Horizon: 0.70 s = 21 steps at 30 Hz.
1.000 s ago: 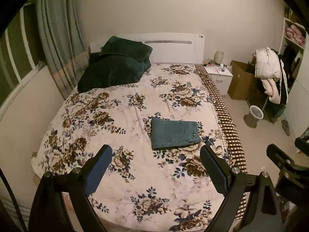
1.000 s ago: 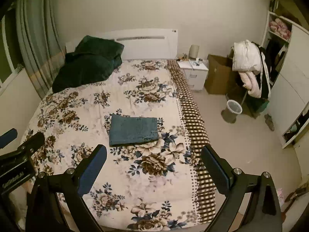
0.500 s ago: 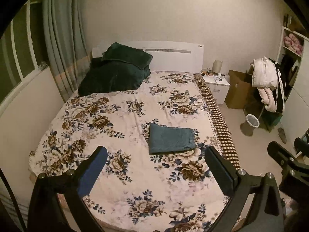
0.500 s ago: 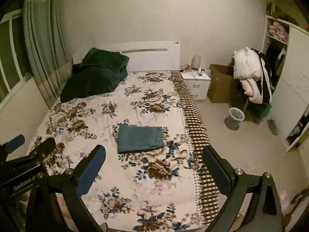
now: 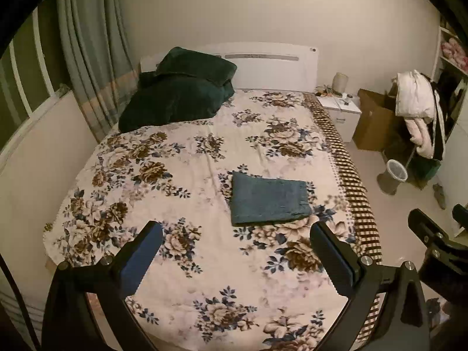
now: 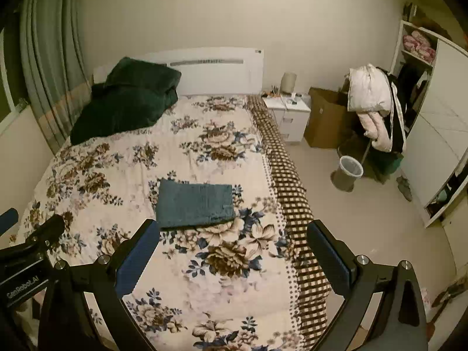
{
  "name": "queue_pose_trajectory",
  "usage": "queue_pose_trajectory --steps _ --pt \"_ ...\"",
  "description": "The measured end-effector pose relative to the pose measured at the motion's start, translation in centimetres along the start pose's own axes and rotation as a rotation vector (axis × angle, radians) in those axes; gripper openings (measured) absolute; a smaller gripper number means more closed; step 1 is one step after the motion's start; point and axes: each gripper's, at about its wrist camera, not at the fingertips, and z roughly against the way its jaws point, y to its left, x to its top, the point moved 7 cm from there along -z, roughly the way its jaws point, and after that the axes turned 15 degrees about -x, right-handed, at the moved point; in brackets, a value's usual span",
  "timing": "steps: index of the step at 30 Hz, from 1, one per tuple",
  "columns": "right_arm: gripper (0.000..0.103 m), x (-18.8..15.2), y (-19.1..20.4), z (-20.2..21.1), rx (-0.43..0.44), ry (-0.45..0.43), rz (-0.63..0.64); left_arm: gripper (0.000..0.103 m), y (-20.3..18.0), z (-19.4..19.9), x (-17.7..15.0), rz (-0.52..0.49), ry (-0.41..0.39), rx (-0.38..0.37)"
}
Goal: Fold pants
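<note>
The blue pants point(image 5: 269, 201) lie folded into a flat rectangle on the floral bedspread point(image 5: 181, 175), right of the bed's middle; they also show in the right wrist view point(image 6: 195, 203). My left gripper point(image 5: 235, 256) is open and empty, held well above and short of the pants. My right gripper point(image 6: 234, 253) is open and empty, also high above the bed's near end. The right gripper's body shows at the right edge of the left wrist view point(image 5: 438, 245); the left one shows at the left edge of the right wrist view point(image 6: 26, 260).
A dark green duvet and pillow point(image 5: 178, 93) lie at the head of the bed. A white nightstand point(image 6: 288, 117), cardboard box point(image 6: 326, 120), clothes rack point(image 6: 377, 108), bin point(image 6: 348, 172) and wardrobe point(image 6: 438, 134) stand right of the bed. Curtains point(image 5: 90, 67) hang on the left.
Both grippers have pulled back and up from the bed, staying open. The folded pants have not moved and look smaller and farther away.
</note>
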Motion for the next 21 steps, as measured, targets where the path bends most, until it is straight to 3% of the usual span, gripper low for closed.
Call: queue_pose_trajectory --steps 8,21 --pt "0.102 -0.6 0.8 -3.9 -0.024 0.042 0.007 0.103 0.5 -2.4 0.3 -0.006 0.016 0.012" --pt "0.102 -1.3 1.0 -4.7 -0.033 0.050 -0.005 0.103 0.9 -3.4 0.3 0.003 0.031 -0.001"
